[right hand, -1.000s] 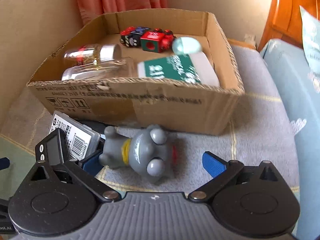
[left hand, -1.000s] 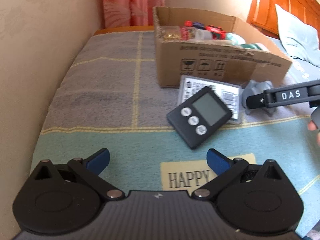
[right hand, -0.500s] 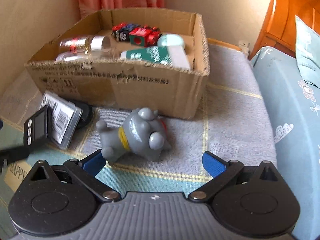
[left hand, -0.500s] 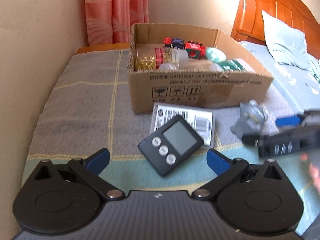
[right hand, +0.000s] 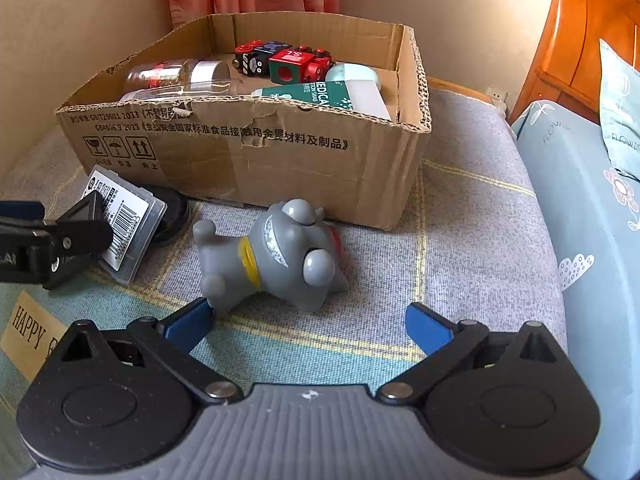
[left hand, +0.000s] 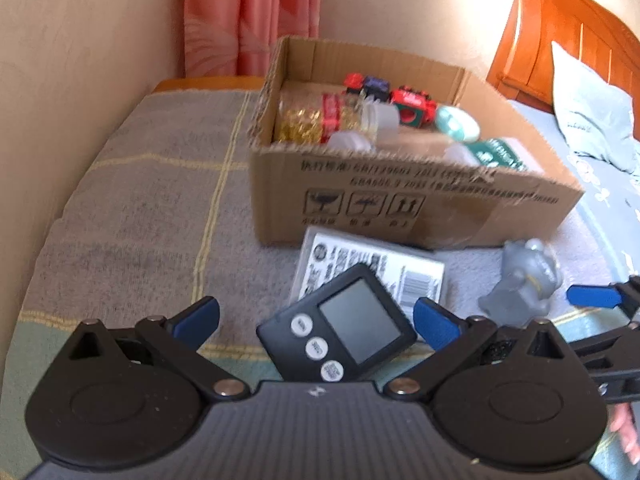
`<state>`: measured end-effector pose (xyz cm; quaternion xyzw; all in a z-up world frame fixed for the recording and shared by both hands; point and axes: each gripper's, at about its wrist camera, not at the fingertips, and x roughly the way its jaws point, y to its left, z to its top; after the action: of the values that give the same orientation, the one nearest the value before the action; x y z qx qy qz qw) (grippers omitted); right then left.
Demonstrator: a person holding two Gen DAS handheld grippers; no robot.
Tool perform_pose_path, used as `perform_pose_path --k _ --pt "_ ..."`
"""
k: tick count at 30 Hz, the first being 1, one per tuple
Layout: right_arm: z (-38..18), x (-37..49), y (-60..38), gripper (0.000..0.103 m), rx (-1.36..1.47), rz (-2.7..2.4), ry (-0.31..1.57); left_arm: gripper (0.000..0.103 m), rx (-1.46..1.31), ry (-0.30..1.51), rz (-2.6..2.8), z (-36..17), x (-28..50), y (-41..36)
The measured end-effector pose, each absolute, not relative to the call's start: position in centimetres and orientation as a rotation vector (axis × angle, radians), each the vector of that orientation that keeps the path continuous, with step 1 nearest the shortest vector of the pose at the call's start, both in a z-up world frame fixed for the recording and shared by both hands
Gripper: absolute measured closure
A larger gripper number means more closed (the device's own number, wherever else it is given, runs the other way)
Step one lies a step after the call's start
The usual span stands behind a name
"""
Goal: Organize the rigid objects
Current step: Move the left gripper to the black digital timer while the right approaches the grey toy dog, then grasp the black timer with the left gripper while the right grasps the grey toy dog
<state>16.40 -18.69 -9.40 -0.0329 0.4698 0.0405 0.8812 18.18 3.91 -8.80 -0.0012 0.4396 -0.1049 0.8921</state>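
A black digital timer point(left hand: 340, 330) lies between the open blue fingers of my left gripper point(left hand: 316, 318), partly on a clear plastic case with a barcode label point(left hand: 400, 268). A grey toy figure point(right hand: 276, 256) lies on its side just ahead of my open right gripper point(right hand: 310, 326); it also shows in the left wrist view point(left hand: 524, 284). A cardboard box point(right hand: 248, 152) behind them holds jars, red and black toy blocks and a green-white carton. The left gripper shows in the right wrist view point(right hand: 52, 248) over the case point(right hand: 124, 224).
Everything rests on a grey and teal patterned cover point(left hand: 140, 216). A beige wall point(left hand: 80, 60) runs along the left with a pink curtain point(left hand: 252, 16) behind. A wooden headboard point(left hand: 560, 24) and a pillow point(left hand: 592, 124) stand at the right. A dark round object point(right hand: 172, 212) lies under the case.
My left gripper has moved forward so the timer now sits between its fingers. My right gripper has closed in on the grey toy, which now looks larger and nearer.
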Motion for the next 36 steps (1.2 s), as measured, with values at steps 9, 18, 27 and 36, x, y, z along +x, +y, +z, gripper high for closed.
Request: perform_pose_path --k 9,18,27,36 --pt "-9.4 16.4 -18.7 0.0 -0.072 0.089 0.977 0.001 0.051 0.936 -0.162 -9.5 16.0 6.4" --pt "-9.4 16.4 -18.6 0.0 -0.073 0.089 0.977 0.001 0.054 0.924 -0.083 -9.7 15.5 7.0" --pt "-9.4 16.3 -18.6 0.0 -0.075 0.095 0.974 0.033 0.058 0.905 -0.096 -8.9 15.1 6.2" --pt "-9.3 16.1 -18.7 0.0 -0.106 0.156 0.971 0.033 0.129 0.918 -0.239 -8.8 14.1 6.9"
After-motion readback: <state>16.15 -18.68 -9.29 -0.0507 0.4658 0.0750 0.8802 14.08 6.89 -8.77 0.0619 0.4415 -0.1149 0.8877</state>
